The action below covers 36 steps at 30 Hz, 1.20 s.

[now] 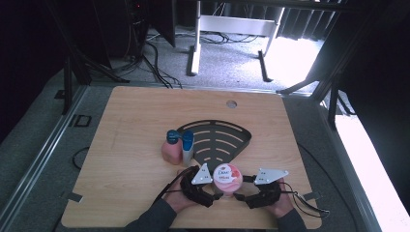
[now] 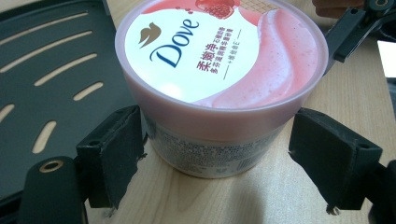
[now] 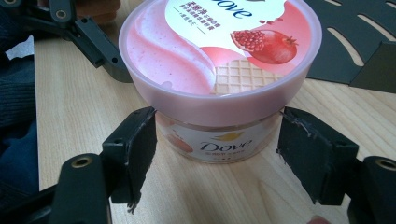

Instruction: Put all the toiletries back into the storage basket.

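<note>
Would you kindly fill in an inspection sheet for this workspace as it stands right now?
Surface: wooden table, level, with a round hole near its far edge.
Job's things: pink-lidded Dove tub upright on the wood, just nearer than the black slotted tray.
Clutter: pink bottle and blue-capped bottle upright at the tray's left edge.
Grippers: left gripper and right gripper each straddle the tub; jaws open, with a gap on at least one side of the tub.
Cables: a cable trails from the right gripper; more wiring on the floor beyond.
Surroundings: grey floor, white stand, dark curtains.
</note>
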Motion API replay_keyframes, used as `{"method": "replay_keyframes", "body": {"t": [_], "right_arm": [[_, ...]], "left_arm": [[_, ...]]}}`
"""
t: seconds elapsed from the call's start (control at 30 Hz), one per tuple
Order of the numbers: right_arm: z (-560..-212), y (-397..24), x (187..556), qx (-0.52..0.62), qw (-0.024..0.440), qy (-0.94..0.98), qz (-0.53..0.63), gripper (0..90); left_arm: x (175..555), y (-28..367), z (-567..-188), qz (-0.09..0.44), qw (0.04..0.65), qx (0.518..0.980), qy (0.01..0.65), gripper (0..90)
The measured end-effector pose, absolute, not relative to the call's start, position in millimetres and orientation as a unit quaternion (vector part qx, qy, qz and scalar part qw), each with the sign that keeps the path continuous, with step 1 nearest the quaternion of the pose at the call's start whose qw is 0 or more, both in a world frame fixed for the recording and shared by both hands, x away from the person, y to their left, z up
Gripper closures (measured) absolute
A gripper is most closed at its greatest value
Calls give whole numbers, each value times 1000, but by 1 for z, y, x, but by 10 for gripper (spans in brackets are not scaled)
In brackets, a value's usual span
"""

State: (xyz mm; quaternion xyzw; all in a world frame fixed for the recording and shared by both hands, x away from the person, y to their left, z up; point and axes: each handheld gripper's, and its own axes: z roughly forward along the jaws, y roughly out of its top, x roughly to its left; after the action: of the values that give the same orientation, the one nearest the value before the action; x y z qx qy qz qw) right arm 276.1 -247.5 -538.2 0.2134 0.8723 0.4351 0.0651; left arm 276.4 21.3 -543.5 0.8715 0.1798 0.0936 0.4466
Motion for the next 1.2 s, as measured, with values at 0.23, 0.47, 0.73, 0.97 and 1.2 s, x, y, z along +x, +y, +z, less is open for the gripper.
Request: {"method": "replay_keyframes", "body": {"t": [0.23,0.47,0.73,0.97,1.2], "right_arm": [[-536,-245,274,210,79,876,428,282],[-533,-245,271,204,92,877,425,295],[-531,-246,270,204,93,875,429,295],[-524,-247,269,200,100,874,431,294],[-520,-246,270,199,102,877,425,295]], "left_arm": [[276,21,-544,95,447,871,181,177],[275,21,-543,93,450,868,187,177],[272,20,-538,104,450,868,182,177],[270,19,-530,115,451,867,179,177],[271,17,-528,119,448,868,178,177]]}}
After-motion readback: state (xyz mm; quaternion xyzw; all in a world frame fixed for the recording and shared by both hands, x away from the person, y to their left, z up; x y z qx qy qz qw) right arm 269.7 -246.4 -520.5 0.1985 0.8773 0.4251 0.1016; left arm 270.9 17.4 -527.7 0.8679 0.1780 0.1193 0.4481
